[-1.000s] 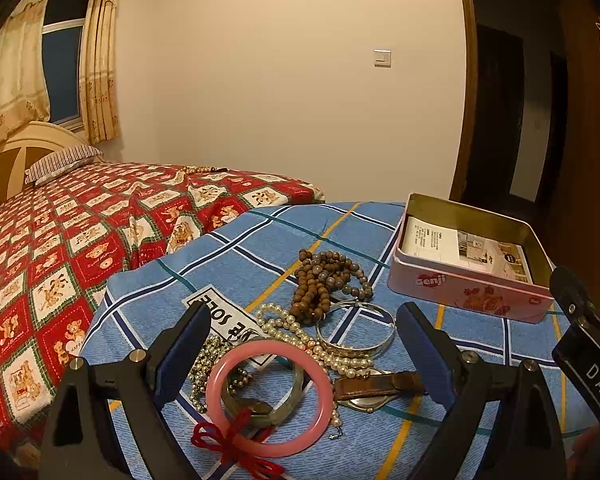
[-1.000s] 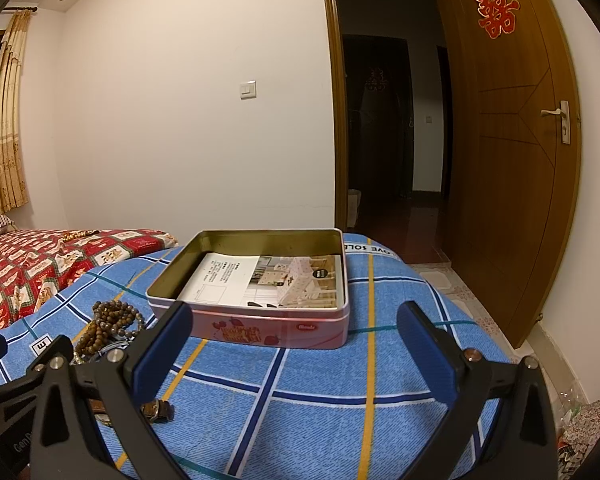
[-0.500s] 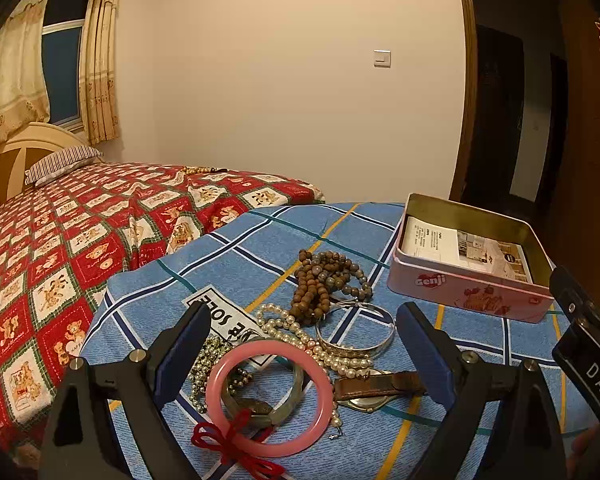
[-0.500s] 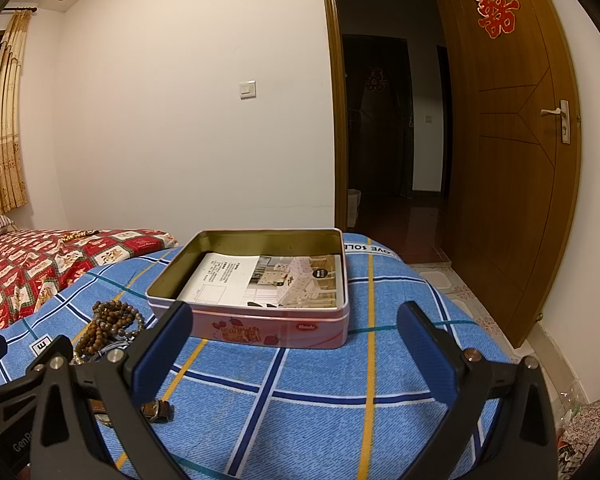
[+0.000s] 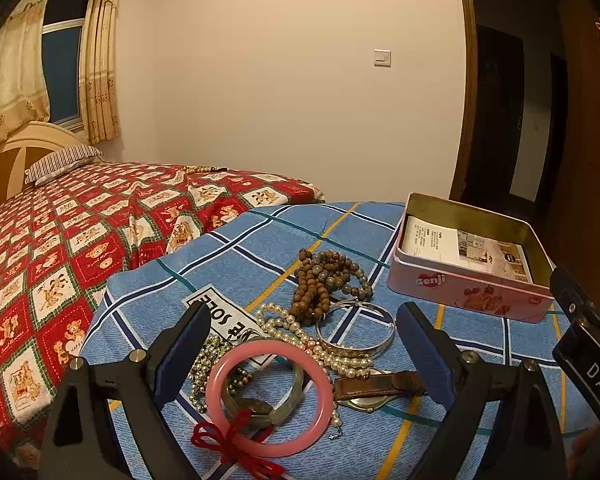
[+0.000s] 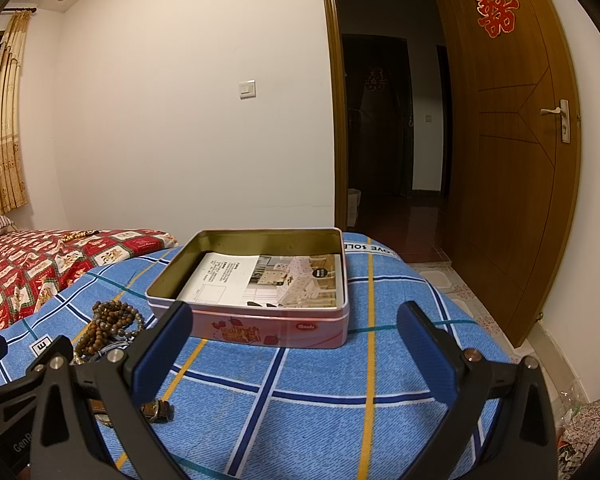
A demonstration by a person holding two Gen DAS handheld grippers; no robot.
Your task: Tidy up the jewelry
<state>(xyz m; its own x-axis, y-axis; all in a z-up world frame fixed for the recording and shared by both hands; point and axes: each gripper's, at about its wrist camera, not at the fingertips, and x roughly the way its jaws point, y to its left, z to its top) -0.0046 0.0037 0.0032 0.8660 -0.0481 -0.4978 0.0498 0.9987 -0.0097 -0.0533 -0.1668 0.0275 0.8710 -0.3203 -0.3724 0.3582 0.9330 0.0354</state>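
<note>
A heap of jewelry lies on the blue plaid cloth [image 5: 260, 264]: a pink bangle [image 5: 324, 396] with a red tassel, a green bangle [image 5: 290, 402] under it, a pearl strand [image 5: 296, 334], a silver bangle [image 5: 356, 330], brown bead bracelets [image 5: 324, 284] [image 6: 108, 322] and a watch with a brown strap [image 5: 376, 386]. My left gripper [image 5: 304, 344] is open, held just above the heap with nothing between its fingers. An open pink tin [image 5: 466, 286] [image 6: 268, 326] with a printed sheet inside stands at the right. My right gripper [image 6: 294, 340] is open just in front of the tin.
A bed with a red bear-print cover [image 5: 80, 232] borders the cloth on the left. An open wooden door [image 6: 508, 160] and a dark doorway lie behind the tin. The cloth's right edge drops to a tiled floor [image 6: 456, 284].
</note>
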